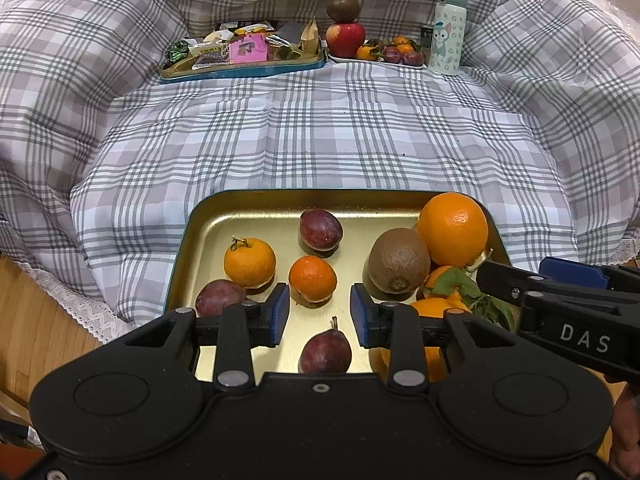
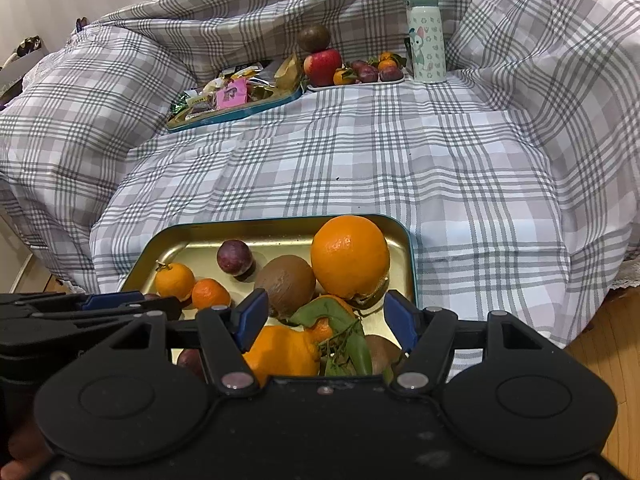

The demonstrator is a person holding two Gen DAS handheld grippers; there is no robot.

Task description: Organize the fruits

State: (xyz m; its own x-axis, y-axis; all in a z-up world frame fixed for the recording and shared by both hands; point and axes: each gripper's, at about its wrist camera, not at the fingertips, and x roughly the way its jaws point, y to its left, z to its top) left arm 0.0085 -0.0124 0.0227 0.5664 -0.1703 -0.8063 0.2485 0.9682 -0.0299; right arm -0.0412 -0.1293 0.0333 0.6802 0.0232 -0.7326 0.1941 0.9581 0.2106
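Note:
A gold tray (image 1: 240, 216) with a teal rim sits on the plaid cloth close in front and holds several fruits: plums, small mandarins, a kiwi (image 1: 398, 261) and a big orange (image 1: 453, 229). My left gripper (image 1: 319, 314) is open and empty, just above a small mandarin (image 1: 313, 279) and a plum (image 1: 325, 351). My right gripper (image 2: 326, 322) is open and empty over a leafy mandarin (image 2: 326, 320), with the big orange (image 2: 350, 256) and the kiwi (image 2: 285, 284) just beyond. The tray (image 2: 200, 236) also shows in the right wrist view.
At the back stand a teal tray of snack packets (image 1: 240, 50), a white plate (image 1: 374, 58) with an apple, a kiwi on top of it, mandarins and plums, and a mint bottle (image 1: 447, 30). Rumpled plaid bedding rises around. Wood floor lies at both sides.

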